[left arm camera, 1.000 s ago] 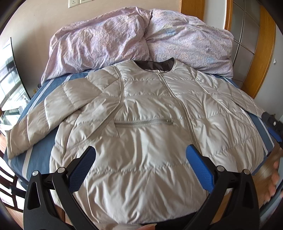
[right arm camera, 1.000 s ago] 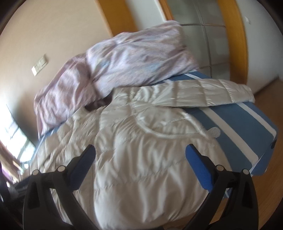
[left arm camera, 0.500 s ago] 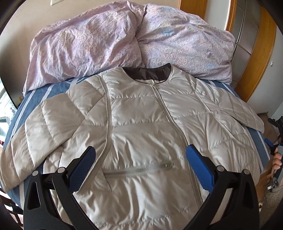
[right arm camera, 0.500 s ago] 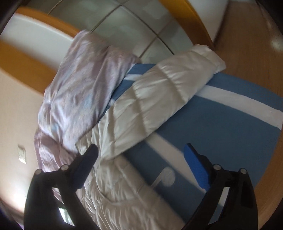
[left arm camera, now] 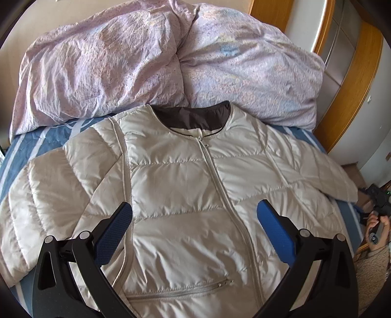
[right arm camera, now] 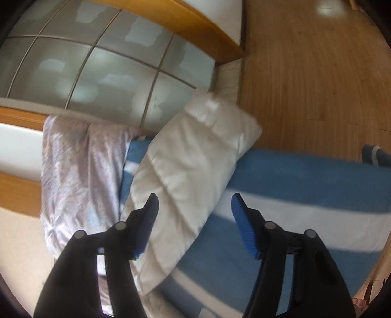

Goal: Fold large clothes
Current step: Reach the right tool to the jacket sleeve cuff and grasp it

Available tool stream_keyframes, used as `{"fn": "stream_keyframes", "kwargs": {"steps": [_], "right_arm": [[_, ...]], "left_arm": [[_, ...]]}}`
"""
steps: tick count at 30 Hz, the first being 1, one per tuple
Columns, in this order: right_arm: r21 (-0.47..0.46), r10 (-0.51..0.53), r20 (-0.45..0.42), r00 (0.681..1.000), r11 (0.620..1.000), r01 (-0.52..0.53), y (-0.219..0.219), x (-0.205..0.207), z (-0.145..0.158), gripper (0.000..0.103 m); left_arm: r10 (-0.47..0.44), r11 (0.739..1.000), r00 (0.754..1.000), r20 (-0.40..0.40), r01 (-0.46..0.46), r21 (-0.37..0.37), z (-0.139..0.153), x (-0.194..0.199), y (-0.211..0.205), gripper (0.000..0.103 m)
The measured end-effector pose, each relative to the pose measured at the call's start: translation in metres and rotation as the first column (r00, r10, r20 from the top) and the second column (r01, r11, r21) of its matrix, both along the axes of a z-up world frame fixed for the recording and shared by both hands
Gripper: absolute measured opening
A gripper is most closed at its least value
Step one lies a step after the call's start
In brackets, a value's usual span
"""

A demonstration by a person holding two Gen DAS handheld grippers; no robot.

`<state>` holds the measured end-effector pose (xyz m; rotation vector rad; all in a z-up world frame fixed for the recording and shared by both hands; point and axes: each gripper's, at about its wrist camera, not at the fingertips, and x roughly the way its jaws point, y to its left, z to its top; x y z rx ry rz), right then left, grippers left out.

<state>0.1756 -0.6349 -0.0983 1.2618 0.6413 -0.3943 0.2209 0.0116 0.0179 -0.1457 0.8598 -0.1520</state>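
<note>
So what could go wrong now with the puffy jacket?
The right claw is closing over the sleeve of the shiny beige quilted jacket, with no grip yet. The slick fabric might slip out, or the claw may pinch the blue striped bedsheet too. The crumpled lilac duvet touches the collar and could crowd the fold.

Bed sheet [left arm camera: 36, 144], blue with white stripes, covers the mattress; taken as landmark. Crumpled lilac duvet [left arm camera: 151, 63] heaped at the head end of the sheet, against a beige wall [left arm camera: 31, 14]. Beyond the sheet's far side edge: frosted glass panels [right arm camera: 102, 63] in a grid, framed by curved orange wood [left arm camera: 352, 88]. Wooden plank floor [right arm camera: 312, 80] lies past the sheet's edge in the right wrist view, which is blurred.
</note>
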Motion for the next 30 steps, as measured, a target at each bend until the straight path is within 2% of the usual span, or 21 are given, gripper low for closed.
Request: {"fn": "stream_keyframes", "kwargs": {"steps": [3, 6, 14, 16, 19, 24, 26, 28, 30], "right_arm": [[0.002, 0.000, -0.010, 1.000, 1.000, 0.000, -0.004, 0.008, -0.003, 0.058], [0.011, -0.001, -0.017, 1.000, 1.000, 0.001, -0.003, 0.014, -0.006, 0.057], [0.071, -0.048, 0.018, 0.999, 0.996, 0.047, -0.006, 0.012, -0.014, 0.053], [0.088, -0.083, 0.012, 0.996, 0.993, 0.082, -0.008, 0.006, -0.016, 0.048], [0.057, -0.158, -0.006, 0.987, 0.986, 0.158, -0.010, -0.003, -0.014, 0.048], [0.052, -0.128, 0.005, 0.992, 0.991, 0.127, -0.014, 0.009, -0.015, 0.050], [0.046, -0.122, -0.005, 0.993, 0.991, 0.122, -0.016, 0.014, -0.016, 0.042], [0.031, -0.116, -0.028, 0.993, 0.993, 0.117, -0.016, 0.016, -0.017, 0.019], [0.017, -0.106, -0.033, 0.994, 0.994, 0.107, -0.017, 0.017, -0.018, 0.013]], "left_arm": [[-0.002, 0.997, 1.000, 0.003, 0.002, -0.076, -0.003, 0.007, 0.006, 0.102], [-0.011, 0.993, 1.000, -0.012, 0.009, -0.117, -0.007, 0.014, 0.007, 0.102], [-0.041, 0.988, 0.999, -0.036, 0.035, -0.152, -0.016, 0.026, 0.008, 0.102], [-0.056, 0.985, 0.997, -0.055, 0.047, -0.167, -0.019, 0.030, 0.008, 0.102], [-0.069, 0.979, 0.995, -0.077, 0.052, -0.199, -0.024, 0.034, 0.008, 0.102], [-0.093, 0.971, 0.991, -0.101, 0.067, -0.231, -0.032, 0.040, 0.007, 0.102], [-0.101, 0.967, 0.990, -0.102, 0.074, -0.244, -0.033, 0.041, 0.006, 0.102], [-0.110, 0.962, 0.989, -0.101, 0.080, -0.262, -0.033, 0.041, 0.007, 0.102], [-0.118, 0.956, 0.988, -0.099, 0.086, -0.282, -0.034, 0.041, 0.007, 0.102]]}}
